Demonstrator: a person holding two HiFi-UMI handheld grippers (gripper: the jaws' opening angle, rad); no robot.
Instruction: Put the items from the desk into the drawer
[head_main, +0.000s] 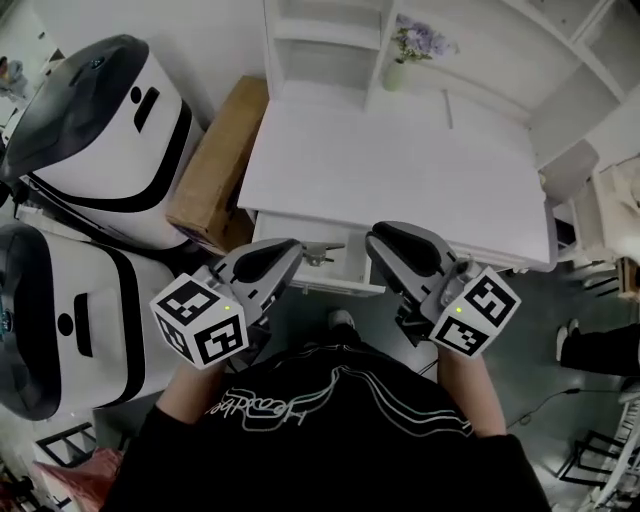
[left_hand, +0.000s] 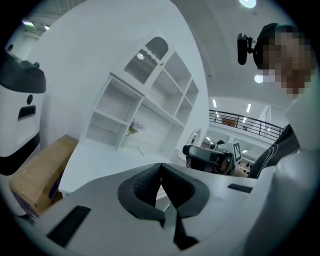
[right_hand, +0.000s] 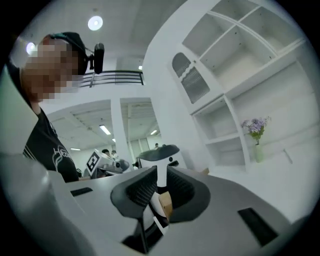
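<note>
Two grippers show low in the head view, held close to the chest: left gripper at lower centre-left, right gripper at lower centre-right. Between their tips the drawer stands pulled out under the front edge of the desk. A small dark item lies in it toward the left. Nothing loose shows on the desk top, only a vase at the upper back.

Left gripper view: pads pressed together, nothing between them. The desk lies at lower left of the frame, well apart.

Right gripper view: pads pinch a small tan piece with a white label, low between them. The tips stand a slit apart (what the piece is, too small to tell). This gripper is aimed at the room, not the drawer.

Judgement: probably the last item.
- Tip the right gripper down and bring it over the drawer's open part, clear of the front wall and the dark item.
- Go low before letting go, so the piece does not bounce out.
- The left pads, being together, suit pushing the drawer front afterward.
</note>
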